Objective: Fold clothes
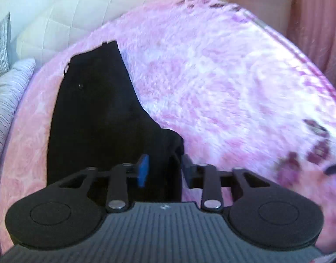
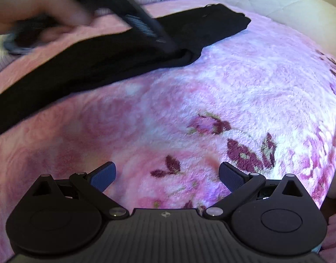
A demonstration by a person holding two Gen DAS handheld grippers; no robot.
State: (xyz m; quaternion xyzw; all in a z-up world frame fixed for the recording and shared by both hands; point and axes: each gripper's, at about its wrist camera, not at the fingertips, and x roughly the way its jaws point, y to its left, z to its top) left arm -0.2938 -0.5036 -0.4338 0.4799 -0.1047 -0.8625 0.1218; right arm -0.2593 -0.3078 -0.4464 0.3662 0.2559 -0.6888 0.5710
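A black garment [image 1: 95,118] lies stretched out long on a pink floral blanket [image 1: 222,76]. My left gripper [image 1: 164,169] is over the garment's near right edge, its jaws partly closed with a fold of black cloth between the blue pads [image 1: 143,171]. In the right wrist view the garment [image 2: 124,50] runs across the far side, and the left gripper [image 2: 146,24], blurred, points down onto a bunched fold. My right gripper [image 2: 166,175] is wide open and empty, above bare blanket [image 2: 189,100], well short of the garment.
A striped pillow [image 1: 6,100] and a white quilted headboard [image 1: 65,11] lie beyond the garment at the left. A pink storage box [image 1: 255,2] and pink curtain [image 1: 316,22] stand past the bed's far right edge.
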